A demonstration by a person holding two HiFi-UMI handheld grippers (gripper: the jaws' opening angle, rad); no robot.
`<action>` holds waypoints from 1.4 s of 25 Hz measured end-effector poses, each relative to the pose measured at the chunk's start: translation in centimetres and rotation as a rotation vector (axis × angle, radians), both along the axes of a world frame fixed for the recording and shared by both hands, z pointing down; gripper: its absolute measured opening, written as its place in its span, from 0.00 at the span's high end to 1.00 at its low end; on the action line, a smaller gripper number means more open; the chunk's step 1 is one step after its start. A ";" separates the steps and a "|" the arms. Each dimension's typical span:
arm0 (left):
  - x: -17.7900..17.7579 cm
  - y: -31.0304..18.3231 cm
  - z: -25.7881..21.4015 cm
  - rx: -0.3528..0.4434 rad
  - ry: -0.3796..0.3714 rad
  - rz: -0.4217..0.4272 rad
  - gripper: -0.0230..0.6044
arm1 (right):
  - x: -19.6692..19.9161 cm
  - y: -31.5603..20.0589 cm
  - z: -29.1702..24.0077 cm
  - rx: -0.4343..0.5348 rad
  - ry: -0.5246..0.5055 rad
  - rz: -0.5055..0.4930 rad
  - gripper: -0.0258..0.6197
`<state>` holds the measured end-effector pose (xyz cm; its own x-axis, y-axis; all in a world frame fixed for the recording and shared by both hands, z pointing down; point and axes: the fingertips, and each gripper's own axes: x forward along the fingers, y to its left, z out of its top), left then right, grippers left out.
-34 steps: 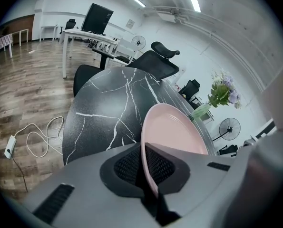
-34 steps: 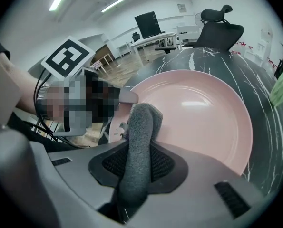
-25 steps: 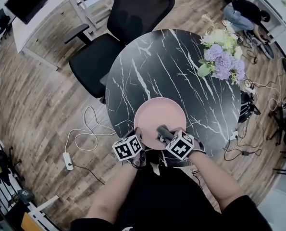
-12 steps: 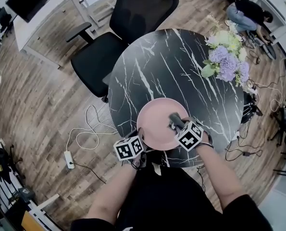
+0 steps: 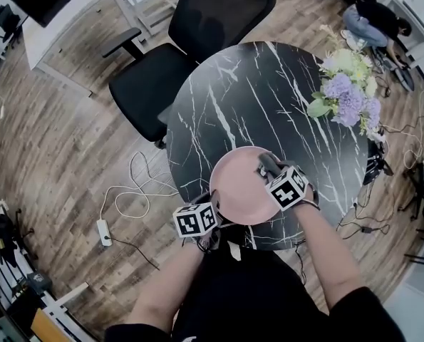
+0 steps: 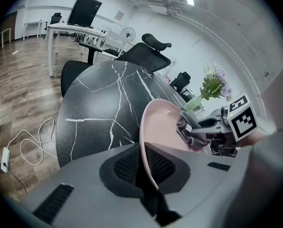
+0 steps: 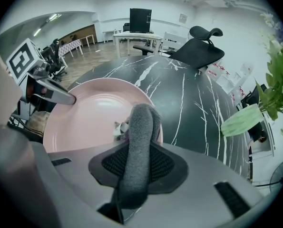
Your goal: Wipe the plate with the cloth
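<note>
Two hand-held grippers work on one pink plate, which lies at the near edge of the round black marbled desk. On the left, the left hand-held gripper has its jaws almost together, pinching the plate's thin near-left rim between the pads. The plate looks stiff, smooth and probably slippery and breakable. A rim pinch is a narrow hold, so it could swivel under a hard wipe, and a steadying grip opposite the wiped area seems wise. Further right, the right hand-held gripper is clamped on a folded grey cloth, whose free end sticks out past the jaws onto the plate's far right side. The cloth looks soft, light and floppy, so it is best gripped close to its working end. A bunch of flowers stands well apart at the desk's far right.
</note>
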<state>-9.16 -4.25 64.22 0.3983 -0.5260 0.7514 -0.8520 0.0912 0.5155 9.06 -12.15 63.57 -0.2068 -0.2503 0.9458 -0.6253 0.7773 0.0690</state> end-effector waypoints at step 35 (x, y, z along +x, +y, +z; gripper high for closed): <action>0.3 -0.1 0.4 -0.004 0.017 0.035 0.88 | -13.6 1.3 0.0 0.052 -0.180 -0.154 0.79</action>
<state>-8.90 -4.31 64.64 0.4291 -0.5085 0.7466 -0.8458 0.0638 0.5296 -4.50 -10.81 63.53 -0.4105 -0.2504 0.8768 -0.5055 0.8628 0.0098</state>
